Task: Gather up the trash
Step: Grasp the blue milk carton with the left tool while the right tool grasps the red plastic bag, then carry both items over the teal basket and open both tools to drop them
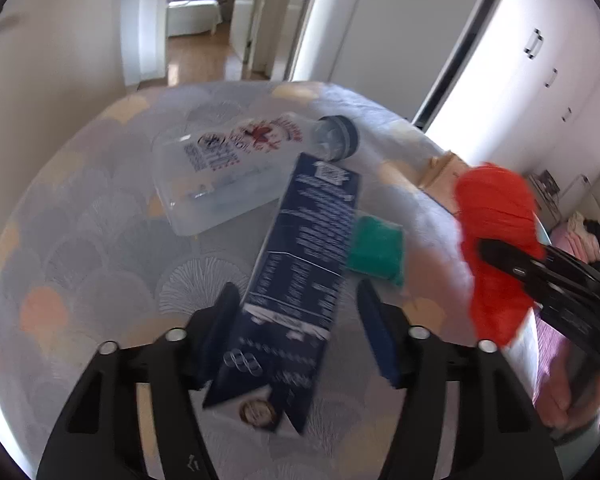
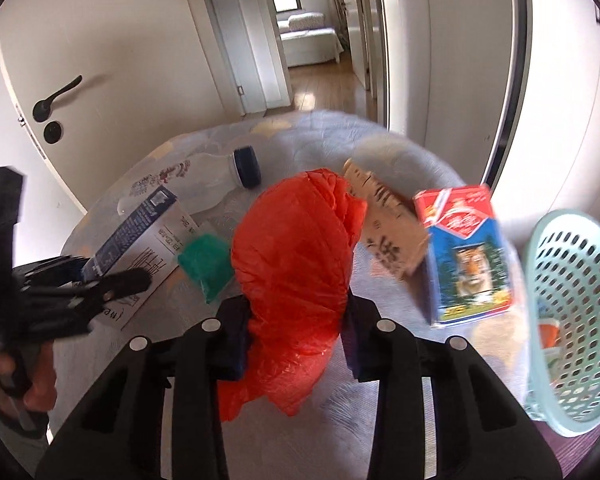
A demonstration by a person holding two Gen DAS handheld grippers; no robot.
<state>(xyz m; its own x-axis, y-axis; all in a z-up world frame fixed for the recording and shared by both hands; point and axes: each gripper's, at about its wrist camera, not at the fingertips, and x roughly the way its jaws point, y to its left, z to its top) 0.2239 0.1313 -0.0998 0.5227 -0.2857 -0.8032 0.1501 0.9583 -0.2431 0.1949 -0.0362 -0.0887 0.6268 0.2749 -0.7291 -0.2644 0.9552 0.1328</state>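
Observation:
A dark blue carton (image 1: 300, 256) lies on the patterned cloth (image 1: 80, 240), and its near end sits between the fingers of my left gripper (image 1: 296, 328). The left pad is against it and a gap shows at the right pad, so this gripper is open. My right gripper (image 2: 296, 332) is shut on a crumpled red plastic bag (image 2: 296, 248), with both pads pressing into it. A clear bottle (image 1: 228, 172) with a blue cap lies behind the carton. A green wad (image 1: 376, 252) rests beside the carton.
A brown paper pack (image 2: 388, 232) and a red and blue tiger carton (image 2: 468, 256) sit right of the red bag. A teal perforated basket (image 2: 572, 320) stands at the far right edge. A door with a black handle (image 2: 56, 96) is behind on the left.

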